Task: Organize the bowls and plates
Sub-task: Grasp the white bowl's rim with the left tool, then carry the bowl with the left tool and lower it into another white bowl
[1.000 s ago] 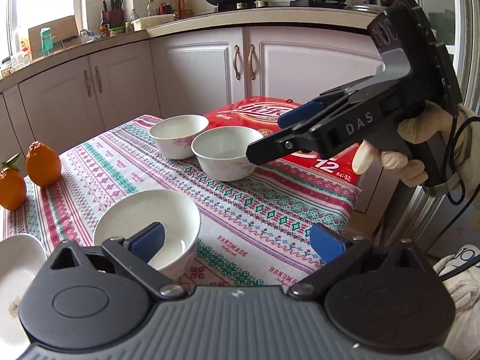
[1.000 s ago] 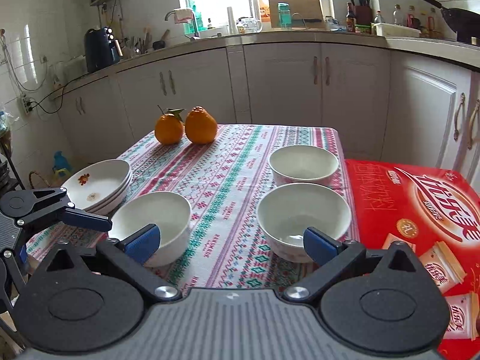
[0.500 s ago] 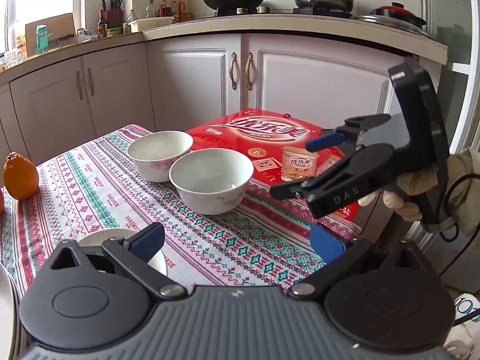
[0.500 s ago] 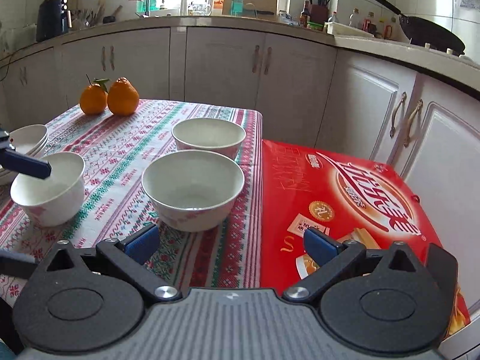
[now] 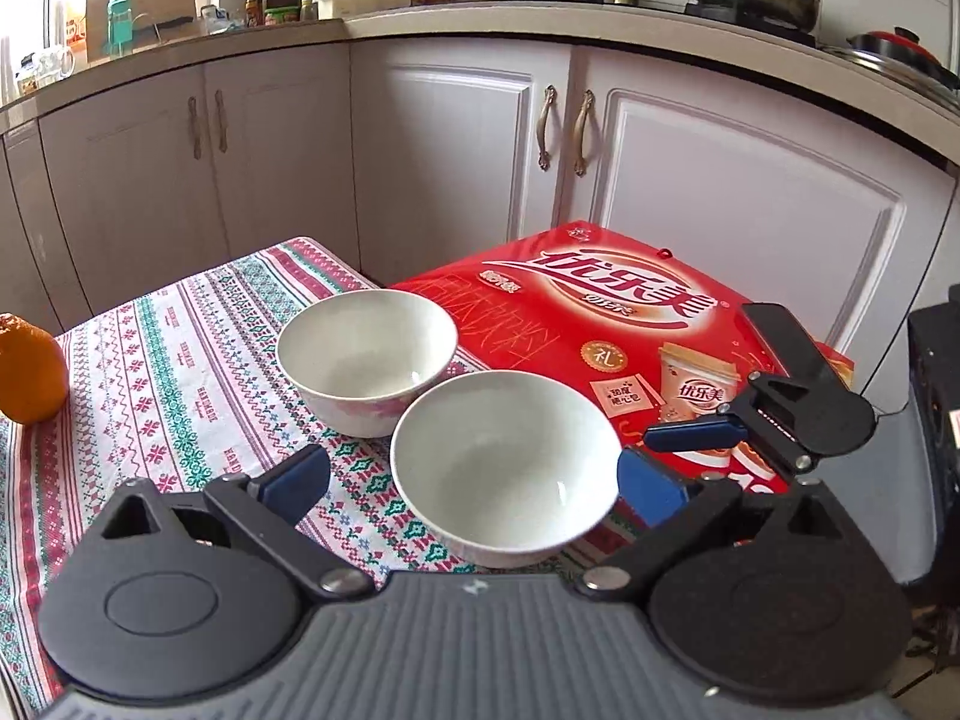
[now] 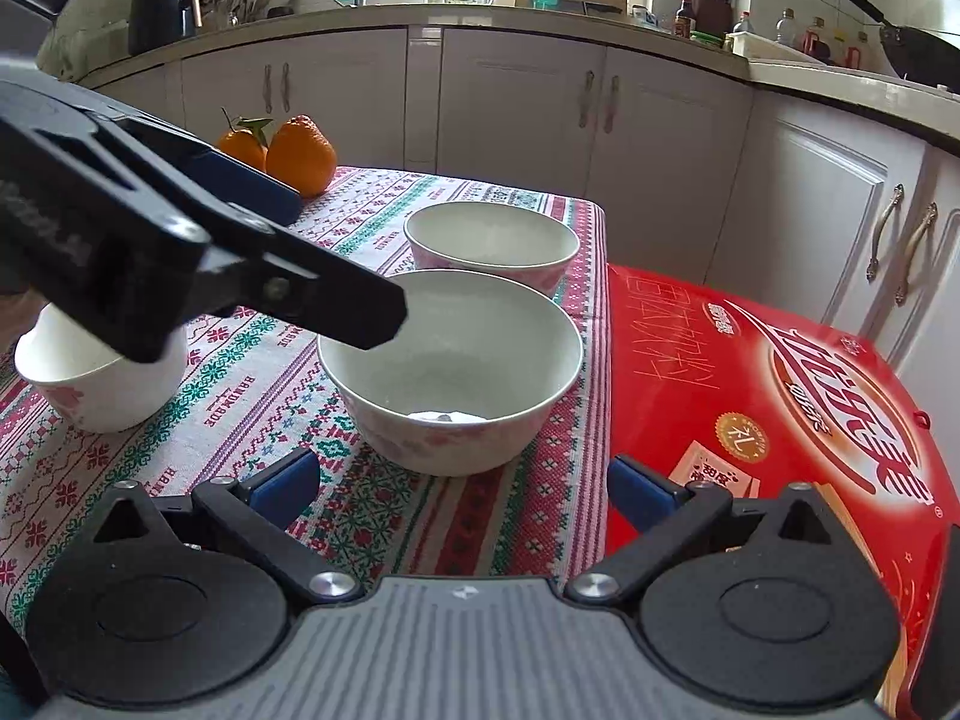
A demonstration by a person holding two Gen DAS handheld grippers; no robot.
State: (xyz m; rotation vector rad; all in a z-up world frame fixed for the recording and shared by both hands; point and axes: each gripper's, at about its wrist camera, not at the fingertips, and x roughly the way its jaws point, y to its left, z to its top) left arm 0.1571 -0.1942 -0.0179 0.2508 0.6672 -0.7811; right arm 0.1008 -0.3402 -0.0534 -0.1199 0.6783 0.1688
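A kitchen table with a patterned tablecloth (image 6: 252, 384) holds three white bowls. The near bowl (image 5: 504, 468) sits at the cloth's edge, just beside a red gift box (image 5: 606, 312). A second bowl (image 5: 366, 360) stands just behind the near bowl, rims close but whether touching is unclear. A third bowl (image 6: 96, 384) sits to the near bowl's left, apart from it. Two oranges (image 6: 282, 150) rest beyond the bowls.

The left gripper (image 5: 474, 480) has its jaws spread wide, empty, framing the near bowl. The right gripper (image 6: 462, 483) is likewise spread and empty, aimed at the same bowl.

The likely risk: both claws converge on one bowl and could collide, or a jaw could nudge it against the second bowl or off the cloth's edge, since it sits so near both.

The left gripper's body hides part of the third bowl in the right wrist view. No plates show in either view.
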